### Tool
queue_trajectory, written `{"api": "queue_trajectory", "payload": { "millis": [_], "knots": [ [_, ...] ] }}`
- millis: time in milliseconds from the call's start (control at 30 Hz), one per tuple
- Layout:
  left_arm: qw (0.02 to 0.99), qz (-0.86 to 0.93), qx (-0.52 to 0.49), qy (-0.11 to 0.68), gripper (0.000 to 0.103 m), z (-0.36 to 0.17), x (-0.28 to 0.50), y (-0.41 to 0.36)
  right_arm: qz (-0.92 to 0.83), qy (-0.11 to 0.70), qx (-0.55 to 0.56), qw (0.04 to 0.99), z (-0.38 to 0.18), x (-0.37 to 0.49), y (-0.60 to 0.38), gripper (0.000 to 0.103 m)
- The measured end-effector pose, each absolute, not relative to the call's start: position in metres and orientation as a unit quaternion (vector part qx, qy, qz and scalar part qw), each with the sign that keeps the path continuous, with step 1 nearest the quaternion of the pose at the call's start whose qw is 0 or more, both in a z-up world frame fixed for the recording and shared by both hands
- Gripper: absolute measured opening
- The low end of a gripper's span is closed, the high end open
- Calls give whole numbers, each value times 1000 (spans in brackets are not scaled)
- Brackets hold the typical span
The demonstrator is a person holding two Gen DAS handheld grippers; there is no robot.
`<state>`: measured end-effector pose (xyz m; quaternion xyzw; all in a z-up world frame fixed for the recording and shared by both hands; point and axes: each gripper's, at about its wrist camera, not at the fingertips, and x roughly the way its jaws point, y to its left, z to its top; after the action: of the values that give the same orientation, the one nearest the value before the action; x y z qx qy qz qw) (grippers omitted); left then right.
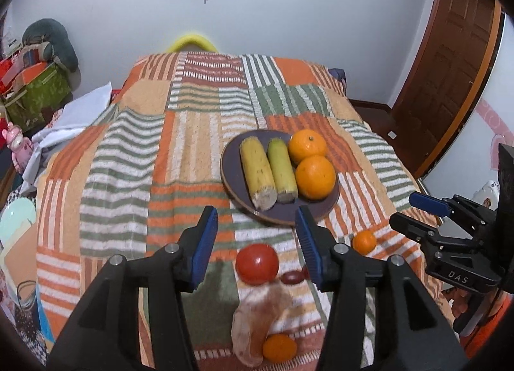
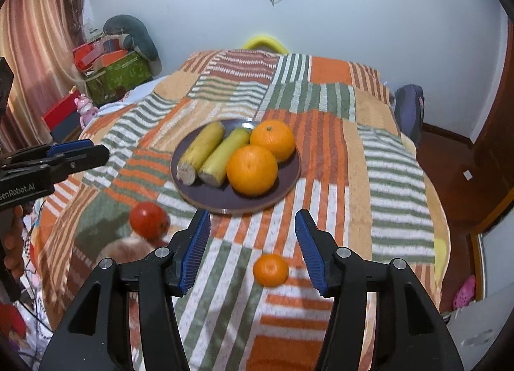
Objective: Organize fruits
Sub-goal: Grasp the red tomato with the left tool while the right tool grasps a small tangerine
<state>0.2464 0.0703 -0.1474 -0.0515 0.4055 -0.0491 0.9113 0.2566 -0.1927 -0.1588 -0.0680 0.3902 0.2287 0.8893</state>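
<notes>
Both jaws wide open, holding nothing: left gripper (image 1: 257,236), right gripper (image 2: 252,242).
Two long corn cobs (image 2: 213,154) lie side by side on the round dark plate (image 2: 237,202), cut ends near; smooth round oranges (image 2: 252,170) sit right.

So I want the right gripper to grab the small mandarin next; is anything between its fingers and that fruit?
Nothing visible is. The small mandarin lies alone on the striped blanket, framed between the right gripper's open fingers. The tomato sits off to the left, the plate farther ahead.
</notes>
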Motion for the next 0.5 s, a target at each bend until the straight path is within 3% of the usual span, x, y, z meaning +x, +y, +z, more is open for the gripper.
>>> {"api": "queue_trajectory", "payload": {
  "millis": [500],
  "knots": [
    [878, -59, -53, 472, 50, -217, 246, 62, 211, 456, -72, 861, -219, 258, -207, 51]
  ]
}}
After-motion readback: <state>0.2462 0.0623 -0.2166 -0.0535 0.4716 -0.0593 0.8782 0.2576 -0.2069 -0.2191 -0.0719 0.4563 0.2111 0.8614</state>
